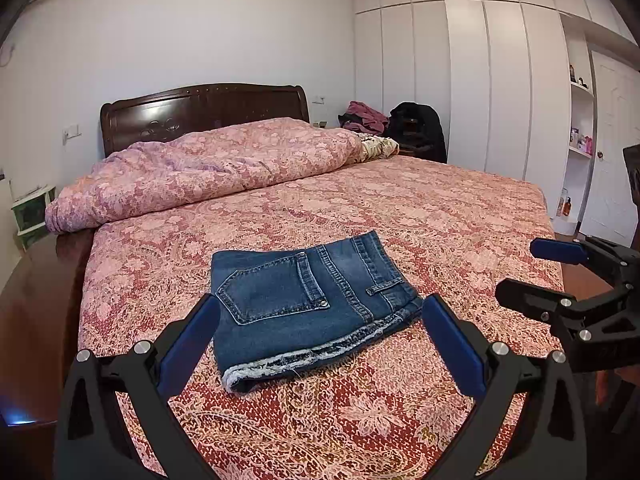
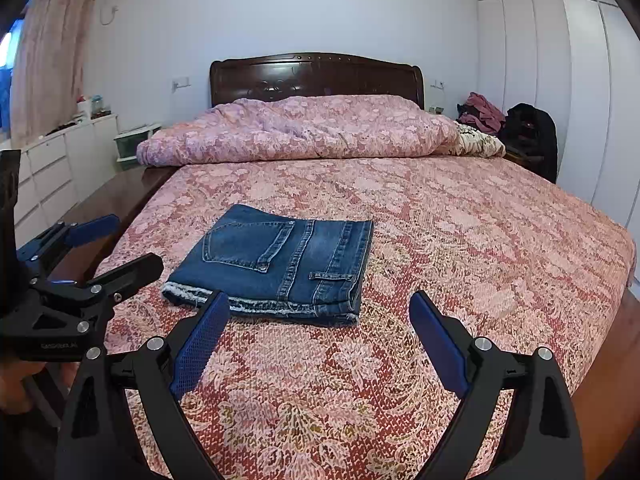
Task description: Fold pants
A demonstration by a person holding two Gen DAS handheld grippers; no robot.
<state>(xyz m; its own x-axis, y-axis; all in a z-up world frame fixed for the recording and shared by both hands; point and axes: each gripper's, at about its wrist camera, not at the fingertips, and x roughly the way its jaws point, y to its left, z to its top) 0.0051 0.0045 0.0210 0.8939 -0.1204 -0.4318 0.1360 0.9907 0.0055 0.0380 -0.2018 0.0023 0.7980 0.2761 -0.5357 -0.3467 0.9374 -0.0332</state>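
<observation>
The blue denim pants (image 1: 304, 300) lie folded into a compact rectangle on the pink patterned bedspread (image 1: 440, 216), back pocket up, frayed hems toward me. They also show in the right wrist view (image 2: 280, 264). My left gripper (image 1: 320, 320) is open and empty, held just short of the pants' near edge. It also shows in the right wrist view (image 2: 120, 240), left of the pants. My right gripper (image 2: 320, 312) is open and empty, in front of the pants. It also shows in the left wrist view (image 1: 516, 268), to the right of the pants.
A rolled pink duvet (image 1: 208, 168) lies across the head of the bed before the dark wooden headboard (image 1: 204, 108). White wardrobes (image 1: 492, 80) stand at the right, a chair with clothes (image 1: 416, 128) beside the bed. White drawers (image 2: 52, 172) line the left wall.
</observation>
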